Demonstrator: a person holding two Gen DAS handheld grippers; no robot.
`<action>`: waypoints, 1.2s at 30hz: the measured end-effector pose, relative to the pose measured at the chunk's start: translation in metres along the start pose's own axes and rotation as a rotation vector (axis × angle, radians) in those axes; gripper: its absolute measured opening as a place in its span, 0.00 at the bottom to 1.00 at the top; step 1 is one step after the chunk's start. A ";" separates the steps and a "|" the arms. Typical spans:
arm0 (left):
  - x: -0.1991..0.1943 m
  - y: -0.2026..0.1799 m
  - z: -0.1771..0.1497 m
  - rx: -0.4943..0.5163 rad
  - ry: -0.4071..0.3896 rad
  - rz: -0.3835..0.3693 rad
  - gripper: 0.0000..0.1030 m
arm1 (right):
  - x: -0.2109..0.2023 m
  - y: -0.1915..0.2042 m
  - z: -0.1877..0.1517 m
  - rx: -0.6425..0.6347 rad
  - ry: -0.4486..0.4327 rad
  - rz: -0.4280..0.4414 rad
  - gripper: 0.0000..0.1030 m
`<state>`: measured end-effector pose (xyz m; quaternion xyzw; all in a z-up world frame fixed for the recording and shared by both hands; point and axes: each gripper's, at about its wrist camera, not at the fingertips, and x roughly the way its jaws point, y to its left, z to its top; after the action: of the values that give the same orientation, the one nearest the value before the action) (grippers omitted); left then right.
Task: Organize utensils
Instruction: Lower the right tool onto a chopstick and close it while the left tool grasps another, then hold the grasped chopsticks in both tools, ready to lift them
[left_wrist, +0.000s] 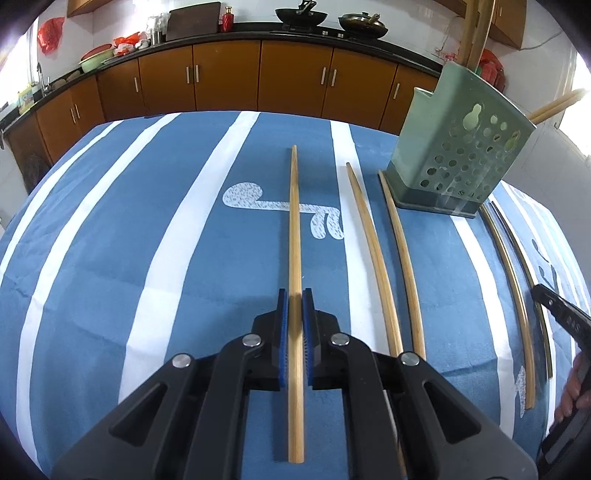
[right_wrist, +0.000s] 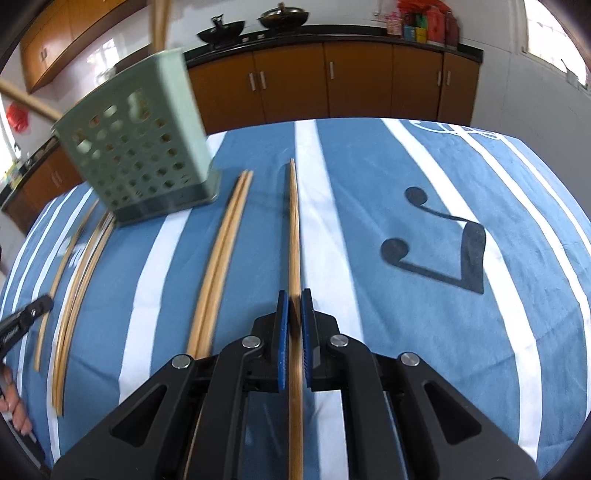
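My left gripper (left_wrist: 295, 295) is shut on a bamboo chopstick (left_wrist: 294, 221) that runs straight ahead over the blue striped cloth. Two loose chopsticks (left_wrist: 373, 251) lie to its right, then the green perforated holder (left_wrist: 454, 147), which has chopsticks (left_wrist: 476, 37) standing in it. My right gripper (right_wrist: 294, 295) is shut on another chopstick (right_wrist: 294, 229), whose far end casts a shadow on the cloth. A pair of chopsticks (right_wrist: 221, 266) lies to its left, in front of the holder (right_wrist: 140, 147). Several more chopsticks (right_wrist: 74, 295) lie further left.
Brown kitchen cabinets (left_wrist: 225, 77) with woks (left_wrist: 301, 16) on the counter run behind the table. The other gripper's tip (left_wrist: 554, 306) and a hand (left_wrist: 570, 391) show at the right edge of the left wrist view. A music-note print (right_wrist: 443, 251) marks the cloth to the right.
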<state>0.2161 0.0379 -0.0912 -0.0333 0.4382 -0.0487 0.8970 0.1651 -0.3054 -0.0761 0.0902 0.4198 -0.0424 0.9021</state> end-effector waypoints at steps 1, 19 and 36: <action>0.000 0.000 -0.001 0.001 0.000 -0.001 0.09 | 0.001 -0.001 0.001 0.005 0.003 0.000 0.07; -0.003 0.000 -0.008 0.036 -0.013 -0.008 0.10 | -0.008 -0.001 -0.011 -0.022 -0.009 -0.002 0.08; -0.003 -0.001 -0.009 0.033 -0.013 -0.012 0.11 | -0.008 0.000 -0.011 -0.025 -0.009 -0.003 0.09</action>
<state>0.2077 0.0374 -0.0945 -0.0214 0.4313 -0.0612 0.8999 0.1517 -0.3034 -0.0772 0.0781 0.4165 -0.0389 0.9049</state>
